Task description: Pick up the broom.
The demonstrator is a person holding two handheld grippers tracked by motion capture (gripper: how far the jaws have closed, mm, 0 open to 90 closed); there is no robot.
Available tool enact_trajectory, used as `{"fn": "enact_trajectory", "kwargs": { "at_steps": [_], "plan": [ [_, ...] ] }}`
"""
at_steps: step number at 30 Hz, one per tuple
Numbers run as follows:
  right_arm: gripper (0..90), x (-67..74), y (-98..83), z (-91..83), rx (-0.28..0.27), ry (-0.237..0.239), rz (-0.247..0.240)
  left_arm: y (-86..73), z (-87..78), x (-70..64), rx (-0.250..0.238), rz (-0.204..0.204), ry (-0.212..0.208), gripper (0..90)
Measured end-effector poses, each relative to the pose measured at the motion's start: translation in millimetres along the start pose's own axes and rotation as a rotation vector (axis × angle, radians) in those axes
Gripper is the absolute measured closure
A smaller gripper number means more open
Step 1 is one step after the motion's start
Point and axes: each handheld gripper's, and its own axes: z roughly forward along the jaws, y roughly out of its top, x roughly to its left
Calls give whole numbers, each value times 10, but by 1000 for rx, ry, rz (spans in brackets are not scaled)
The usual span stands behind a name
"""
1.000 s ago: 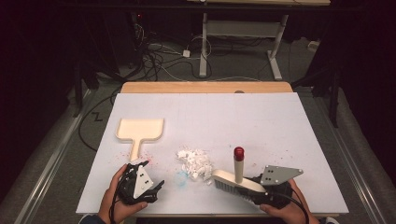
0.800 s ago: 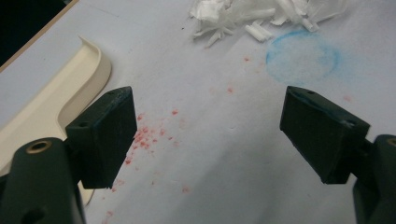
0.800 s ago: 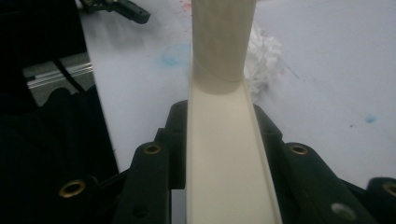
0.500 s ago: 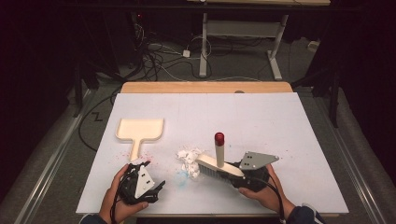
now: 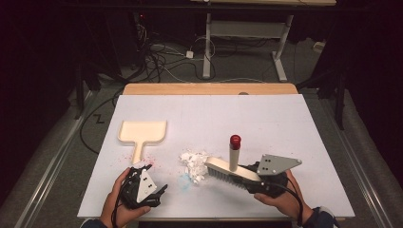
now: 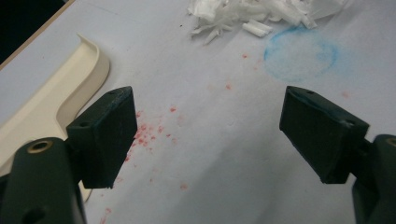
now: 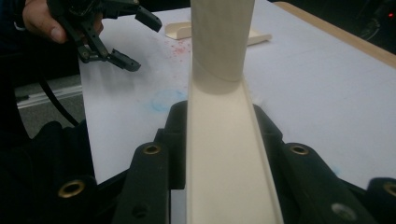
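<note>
A cream brush (image 5: 227,169) is clamped between the jaws of the right gripper (image 5: 256,178), its bristles against a pile of white scraps (image 5: 194,164) on the table (image 5: 285,123). The left gripper (image 5: 154,192) is held wide open near the dustpan (image 5: 141,133).

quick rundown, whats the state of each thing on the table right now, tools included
brush: clamped in the right tool, bristles at the edge of the paper scraps, handle standing up
right tool: shut on the brush
left tool: open, nothing between its jaws, above the sheet near the dustpan handle
dustpan: lying flat on the sheet, not held
paper scraps: heaped in a loose pile, not yet in the dustpan
white sheet: flat, stained with red specks and a blue smudge
</note>
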Motion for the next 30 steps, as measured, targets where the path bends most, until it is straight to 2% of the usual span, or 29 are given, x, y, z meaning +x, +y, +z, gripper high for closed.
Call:
{"fn": "enact_trajectory", "kwargs": {
  "at_steps": [3, 8, 15, 20, 23, 24, 26, 28, 30],
  "plan": [
    [675, -20, -50, -127, 22, -5, 5, -1, 0, 1, 0, 1, 0, 180],
    [675, -105, -208, -321, 51, -17, 61, -4, 6, 8, 4, 1, 0, 180],
    [675, -222, -375, -542, 107, -31, 112, 7, -2, 28, 0, -6, 11, 180],
    [673, -324, -496, -555, 170, -30, 161, 9, 3, 30, 1, -5, 10, 180],
    [671, -444, -558, -519, 195, -1, 209, 7, 11, 23, 4, -4, 7, 180],
    [671, -476, -579, -507, 198, -17, 224, 5, 10, 24, 5, -3, 6, 180],
    [672, -536, -604, -503, 198, -19, 247, 2, 11, 27, 6, -3, 5, 180],
    [672, -569, -606, -517, 196, -38, 250, -4, 13, 32, 6, -6, 5, 180],
    [673, -596, -605, -532, 204, -37, 261, -9, 21, 38, 7, -12, 2, 180]
  ]
}}
